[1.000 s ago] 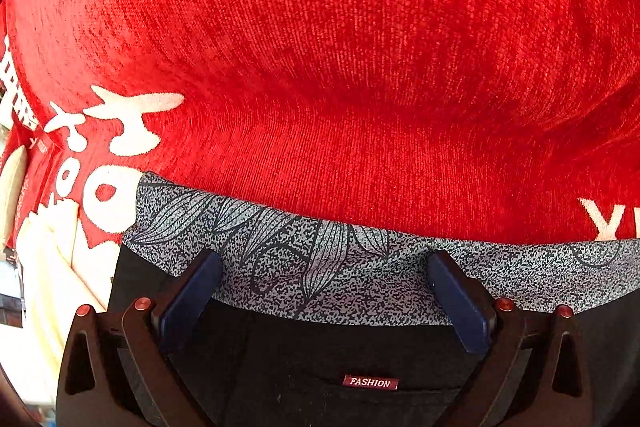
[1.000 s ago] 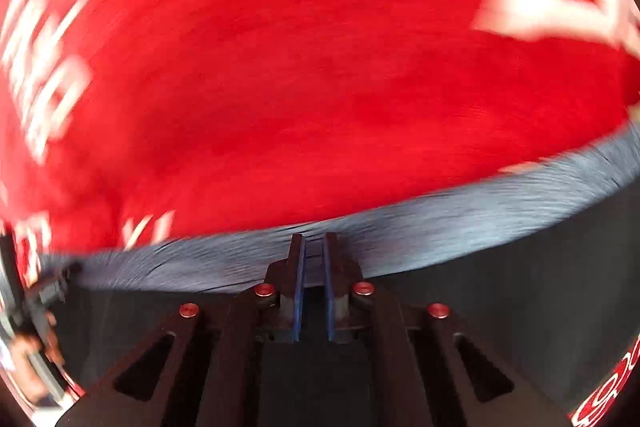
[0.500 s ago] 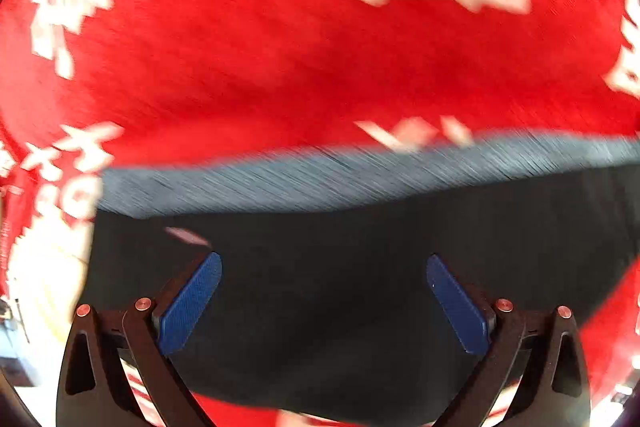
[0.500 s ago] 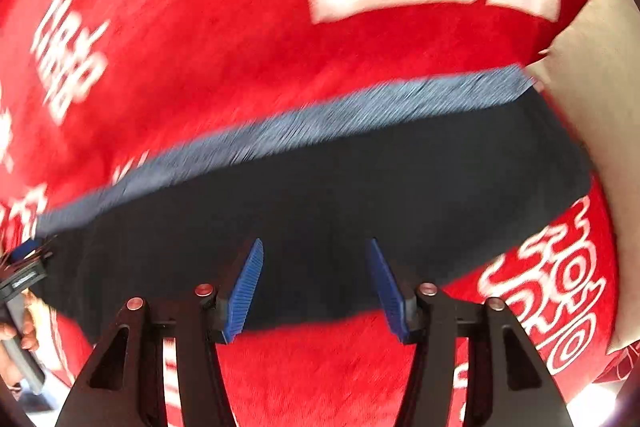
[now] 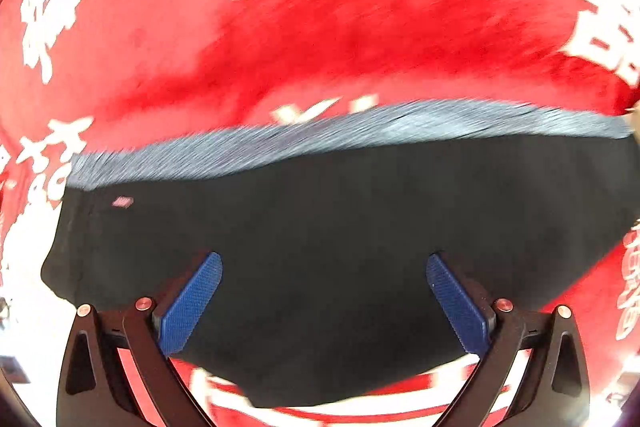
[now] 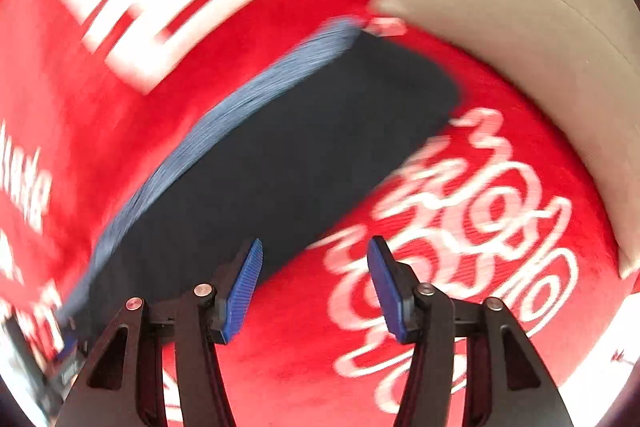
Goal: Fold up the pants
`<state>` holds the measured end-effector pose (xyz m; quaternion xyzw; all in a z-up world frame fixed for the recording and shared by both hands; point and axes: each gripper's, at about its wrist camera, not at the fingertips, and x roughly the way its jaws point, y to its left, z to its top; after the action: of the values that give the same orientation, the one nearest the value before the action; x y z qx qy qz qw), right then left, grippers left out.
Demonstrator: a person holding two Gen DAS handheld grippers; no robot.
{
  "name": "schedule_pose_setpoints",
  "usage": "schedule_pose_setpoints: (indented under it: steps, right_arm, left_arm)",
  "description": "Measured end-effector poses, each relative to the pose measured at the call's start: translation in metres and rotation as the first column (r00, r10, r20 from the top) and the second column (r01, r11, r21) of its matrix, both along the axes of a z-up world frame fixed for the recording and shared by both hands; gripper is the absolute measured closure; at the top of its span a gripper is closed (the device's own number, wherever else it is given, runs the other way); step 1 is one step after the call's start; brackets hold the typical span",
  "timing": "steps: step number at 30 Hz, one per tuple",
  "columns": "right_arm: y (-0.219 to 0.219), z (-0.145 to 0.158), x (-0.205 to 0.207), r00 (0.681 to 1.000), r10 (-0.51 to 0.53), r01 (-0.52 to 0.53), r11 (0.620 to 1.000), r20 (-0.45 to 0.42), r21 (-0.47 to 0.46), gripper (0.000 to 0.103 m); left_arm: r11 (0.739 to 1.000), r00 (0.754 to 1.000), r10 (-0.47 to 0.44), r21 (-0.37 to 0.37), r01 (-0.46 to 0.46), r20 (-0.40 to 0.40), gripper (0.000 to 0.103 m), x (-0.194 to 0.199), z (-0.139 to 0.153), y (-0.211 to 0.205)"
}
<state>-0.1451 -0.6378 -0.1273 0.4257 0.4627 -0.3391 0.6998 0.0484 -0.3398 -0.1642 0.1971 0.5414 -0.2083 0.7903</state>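
Observation:
The black pants [image 5: 340,227] lie folded flat on a red cloth with white lettering [image 5: 320,39]; their grey patterned waistband [image 5: 320,139] runs along the far edge. My left gripper [image 5: 324,287] is open and empty, above the pants' near half. In the right wrist view the pants [image 6: 300,155] stretch diagonally with the waistband [image 6: 240,107] on the upper left side. My right gripper [image 6: 316,275] is open and empty, above the pants' near right edge and the red cloth [image 6: 460,227].
A beige surface [image 6: 520,27] borders the red cloth at the upper right in the right wrist view. A small red label [image 5: 122,202] sits near the pants' left waistband corner. A dark device [image 6: 40,359] shows at the lower left edge.
Both grippers have drawn back from the waistband. The right gripper was shut at the waistband a second ago, has opened and let it go, and has swung to the right. Both views are motion-blurred.

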Motion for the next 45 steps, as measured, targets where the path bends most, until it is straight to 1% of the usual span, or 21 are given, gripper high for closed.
schedule_pose_setpoints:
  steps: [4,7,8,11,12,13,16,18,19,20,22,23,24,26,29,32,37,38,40,41,45]
  right_arm:
    - [-0.049,-0.017,-0.032,0.982,-0.181,0.176,0.981,0.055,0.08,0.044]
    - [-0.069,-0.021,-0.042,0.974,-0.205,0.196,0.975,0.095,0.103,0.045]
    - [-0.073,-0.021,-0.04,0.973,-0.201,0.19,0.976,0.11,0.102,0.045]
    - [-0.084,-0.022,-0.026,0.984,-0.154,0.143,0.983,0.091,0.114,0.083]
    - [-0.086,-0.018,-0.02,0.989,-0.132,0.123,0.986,0.072,0.109,0.089]
    - [-0.095,-0.019,-0.016,0.989,-0.124,0.116,0.988,0.081,0.099,0.09]
    - [-0.09,0.014,-0.005,0.994,-0.012,0.015,1.0,0.112,-0.024,0.091]
    - [-0.09,0.001,0.003,0.998,0.052,-0.049,0.997,0.044,-0.059,0.09]
    - [-0.092,-0.014,0.001,0.999,0.052,-0.051,0.998,0.012,-0.024,0.088]
    - [-0.097,-0.031,-0.008,1.0,0.014,-0.014,0.999,0.001,0.044,0.086]
    - [-0.099,-0.028,-0.024,0.996,-0.073,0.069,0.995,0.056,0.072,0.073]
    - [-0.094,-0.017,-0.025,0.997,-0.072,0.072,0.997,0.016,0.023,0.063]
    - [-0.087,-0.005,-0.025,0.997,-0.067,0.066,0.997,-0.025,-0.046,0.062]
    - [-0.075,0.021,-0.023,0.999,-0.018,0.014,0.99,-0.03,-0.143,0.062]
    - [-0.063,0.047,-0.001,0.992,0.128,-0.124,0.965,0.003,-0.232,0.062]
    - [-0.052,0.037,0.05,0.958,0.278,-0.265,0.951,0.065,-0.157,0.065]
    - [-0.028,0.002,0.128,0.899,0.423,-0.416,0.906,0.109,-0.081,0.066]
    - [-0.025,-0.007,0.139,0.891,0.444,-0.438,0.896,0.096,-0.078,0.066]
    - [-0.026,-0.025,0.152,0.883,0.467,-0.462,0.881,0.036,-0.101,0.073]
    - [-0.032,-0.03,0.152,0.885,0.466,-0.461,0.878,0.012,-0.127,0.085]
    - [-0.079,-0.03,0.126,0.938,0.337,-0.347,0.916,-0.083,-0.201,0.088]
  left_arm:
    - [1.0,0.999,-0.029,-0.013,0.028,-0.046,0.0,-0.022,-0.014,-0.048]
    - [0.999,0.997,-0.011,0.034,0.014,-0.077,0.0,-0.042,-0.04,-0.069]
    - [1.0,0.998,0.014,0.014,-0.013,-0.064,0.0,-0.044,-0.041,-0.067]
    - [0.999,0.996,0.052,-0.009,-0.053,-0.069,0.0,-0.048,-0.041,-0.065]
    - [0.998,0.996,0.059,0.007,-0.059,-0.074,0.0,-0.049,-0.039,-0.068]
    - [0.998,0.995,0.063,0.018,-0.062,-0.079,0.0,-0.047,-0.039,-0.069]
    - [0.998,0.997,0.041,0.044,-0.038,-0.063,0.0,-0.05,-0.032,-0.083]
    - [0.999,0.999,0.034,0.038,-0.032,-0.041,0.0,-0.054,-0.033,-0.087]
    - [0.999,0.999,0.037,0.032,-0.036,-0.039,0.0,-0.055,-0.03,-0.081]
    - [0.999,0.998,0.041,0.027,-0.04,-0.042,0.0,-0.054,-0.032,-0.08]
    - [0.999,0.998,0.041,0.023,-0.04,-0.053,0.0,-0.058,-0.029,-0.079]
    - [0.999,0.998,0.037,0.028,-0.035,-0.059,0.0,-0.057,-0.03,-0.078]
    - [0.998,0.997,0.033,0.049,-0.03,-0.07,0.0,-0.055,-0.026,-0.082]
    - [0.999,0.998,0.028,0.046,-0.025,-0.058,0.0,-0.035,-0.017,-0.086]
    - [0.998,0.999,0.035,-0.045,-0.035,-0.003,0.0,-0.021,0.011,-0.104]
    - [0.996,0.998,0.056,-0.074,-0.057,-0.017,0.0,-0.002,0.011,-0.132]
    - [0.989,0.985,0.146,-0.001,-0.147,-0.092,0.0,0.017,-0.038,-0.159]
    - [0.985,0.984,0.166,-0.034,-0.169,-0.067,0.0,0.016,-0.038,-0.157]
    - [0.987,0.988,0.154,-0.04,-0.155,-0.026,0.0,0.009,-0.037,-0.158]
    - [0.988,0.989,0.148,-0.044,-0.149,-0.019,0.0,0.007,-0.036,-0.157]
    - [0.989,0.99,0.137,-0.046,-0.138,-0.023,0.0,0.007,-0.039,-0.152]
